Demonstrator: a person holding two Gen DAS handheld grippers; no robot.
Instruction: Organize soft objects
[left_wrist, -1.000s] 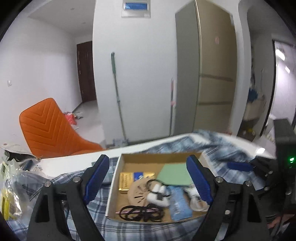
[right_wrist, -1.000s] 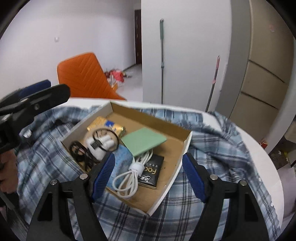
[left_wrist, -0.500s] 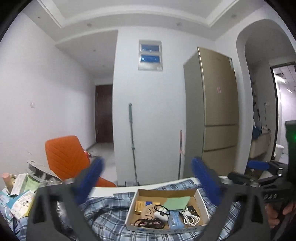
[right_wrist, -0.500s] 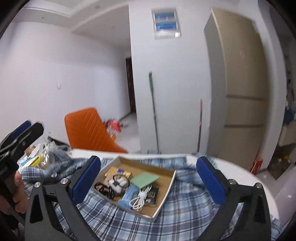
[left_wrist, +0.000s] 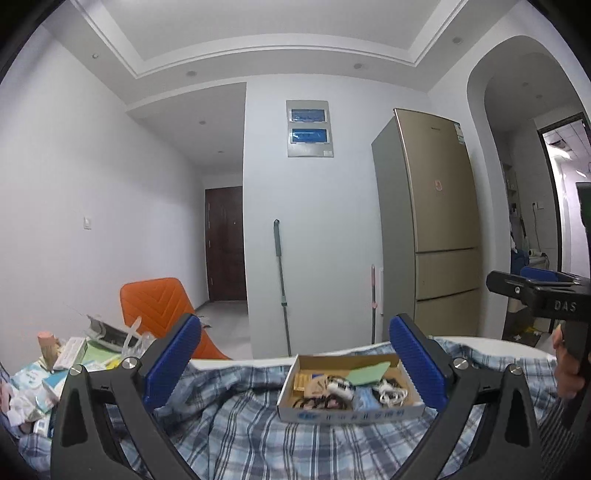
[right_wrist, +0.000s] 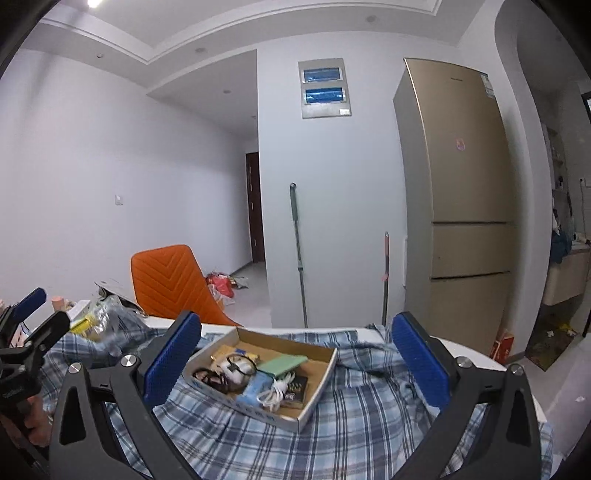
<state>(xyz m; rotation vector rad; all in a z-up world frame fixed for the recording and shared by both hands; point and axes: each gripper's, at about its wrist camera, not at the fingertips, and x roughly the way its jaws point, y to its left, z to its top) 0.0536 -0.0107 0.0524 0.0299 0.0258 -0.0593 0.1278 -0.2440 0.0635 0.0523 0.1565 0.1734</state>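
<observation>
A blue plaid shirt (left_wrist: 258, 432) lies crumpled over the white table; it also shows in the right wrist view (right_wrist: 369, 417). A shallow cardboard box (left_wrist: 351, 413) with cables, glasses, a green card and small items sits on the shirt, seen from the right wrist too (right_wrist: 317, 360). My left gripper (left_wrist: 295, 362) is open and empty, raised behind the box. My right gripper (right_wrist: 297, 354) is open and empty, raised above the box and shirt. Each gripper shows at the edge of the other's view.
A pile of packets and bags (left_wrist: 55, 369) lies at the table's left end. An orange chair (right_wrist: 170, 284) stands behind the table. A mop (right_wrist: 299, 258) leans on the wall and a tall fridge (right_wrist: 461, 206) stands at the right.
Both grippers have pulled up and back from the box, so the box looks smaller and the room and ceiling fill the views. Both stayed open.
</observation>
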